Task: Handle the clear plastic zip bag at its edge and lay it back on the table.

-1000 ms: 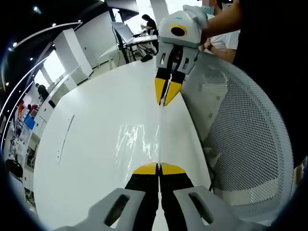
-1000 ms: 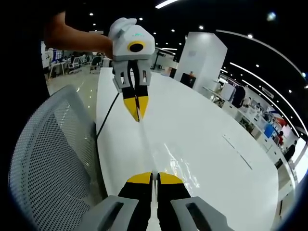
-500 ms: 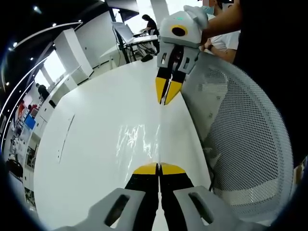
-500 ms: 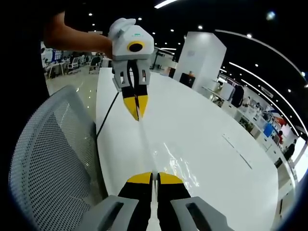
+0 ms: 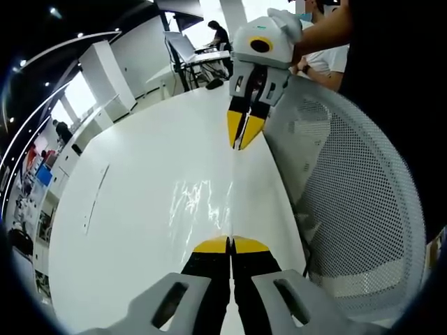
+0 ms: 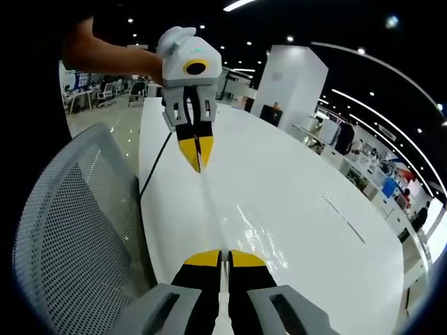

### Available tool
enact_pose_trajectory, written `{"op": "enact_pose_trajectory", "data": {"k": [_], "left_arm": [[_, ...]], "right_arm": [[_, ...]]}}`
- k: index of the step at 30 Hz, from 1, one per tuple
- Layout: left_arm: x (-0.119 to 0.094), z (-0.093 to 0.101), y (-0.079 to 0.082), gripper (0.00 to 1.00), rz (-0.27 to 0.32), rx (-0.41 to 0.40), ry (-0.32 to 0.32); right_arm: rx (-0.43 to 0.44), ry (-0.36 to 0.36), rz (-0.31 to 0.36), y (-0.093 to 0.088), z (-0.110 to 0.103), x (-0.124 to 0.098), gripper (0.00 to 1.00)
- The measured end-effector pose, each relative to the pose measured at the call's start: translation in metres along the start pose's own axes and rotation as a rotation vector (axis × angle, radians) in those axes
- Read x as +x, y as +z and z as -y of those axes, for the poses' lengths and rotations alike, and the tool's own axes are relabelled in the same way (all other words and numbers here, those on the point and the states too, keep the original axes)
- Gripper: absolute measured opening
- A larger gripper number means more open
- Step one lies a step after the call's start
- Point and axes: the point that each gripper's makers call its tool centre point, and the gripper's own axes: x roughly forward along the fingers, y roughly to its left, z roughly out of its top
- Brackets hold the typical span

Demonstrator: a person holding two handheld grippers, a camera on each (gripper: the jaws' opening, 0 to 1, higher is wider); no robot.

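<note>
The clear plastic zip bag [image 5: 204,201] hangs stretched edge-on between my two grippers, just over the white table [image 5: 126,209]; it shows mostly as glare. In the left gripper view, my left gripper [image 5: 230,241] is shut on the bag's near edge, and my right gripper [image 5: 240,145] is shut on the far edge. The right gripper view shows the same from the other end: the right gripper [image 6: 223,252] pinches the bag [image 6: 255,234] near me, while the left gripper [image 6: 198,167] pinches it beyond.
A white mesh chair back [image 5: 363,209] stands right against the table's edge [image 6: 70,230]. A black cable [image 6: 155,167] runs along that edge. A thin flat strip [image 5: 94,199] lies farther out on the table. People and desks fill the background.
Almost nothing differs: the opposite gripper has drifted very slightly upward in each view. Both stay shut on the bag.
</note>
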Motion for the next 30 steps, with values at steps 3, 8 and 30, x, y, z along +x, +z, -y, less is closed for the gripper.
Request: {"op": "enact_pose_trajectory", "data": {"k": [3,8,30], "left_arm": [[-0.0003,-0.0005,-0.0010,0.00,0.000,-0.002,0.001],[-0.0008,-0.0004,-0.0013,0.00,0.000,-0.004,0.002],[-0.0058,-0.0018,-0.0065,0.00,-0.003,-0.026,0.019]], "right_arm": [[0.001,0.000,-0.001,-0.0007,0.0000,0.0000,0.00],[0.003,0.000,-0.002,-0.0008,0.0000,-0.0001,0.00],[0.007,0.003,-0.005,-0.0033,-0.0021,-0.0017,0.00]]}}
